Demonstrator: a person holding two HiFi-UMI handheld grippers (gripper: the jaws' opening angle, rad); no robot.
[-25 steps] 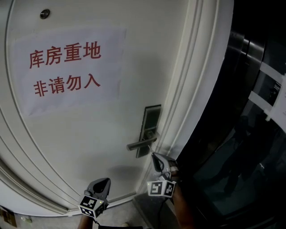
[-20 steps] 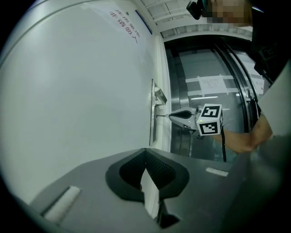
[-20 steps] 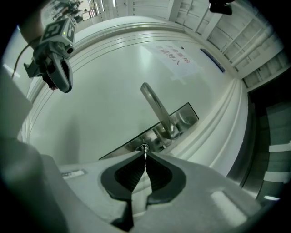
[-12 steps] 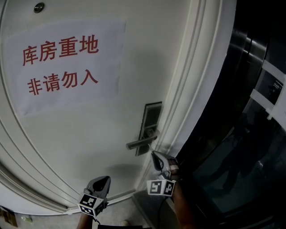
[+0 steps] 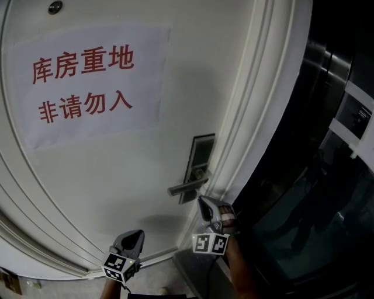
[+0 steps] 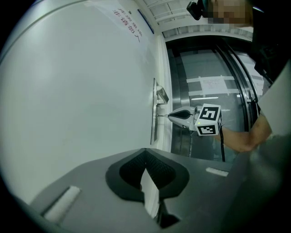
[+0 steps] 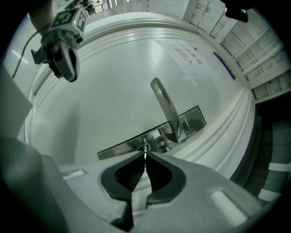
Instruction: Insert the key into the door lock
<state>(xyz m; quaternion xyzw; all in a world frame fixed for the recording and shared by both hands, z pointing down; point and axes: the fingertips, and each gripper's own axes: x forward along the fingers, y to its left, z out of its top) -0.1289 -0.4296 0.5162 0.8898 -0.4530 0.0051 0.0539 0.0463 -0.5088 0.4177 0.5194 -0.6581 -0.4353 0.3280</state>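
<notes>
Right tongs (image 7: 145, 156) clamped on the key (image 7: 145, 153), its tip at the keyhole (image 7: 144, 146) of the lock plate (image 7: 193, 118). Left tongs (image 6: 145, 152) together, empty, held well aside. Risk: a rolled blade jams at the mouth or skids across the plate.

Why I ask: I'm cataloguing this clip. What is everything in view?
door: 1, white, fills the left
paper sign: 1, white with red characters, upper door
round fitting: 1, metal, top of door
lock plate: 1, steel, door's right edge
handle: 1, silver, on the lock plate
key: 1, silver, tip at the keyhole
glass panels: several, dark, white strips, right of door
left gripper: 1, grey, low by door, jaws together
right gripper: 1, grey, below handle, shut on key
</notes>
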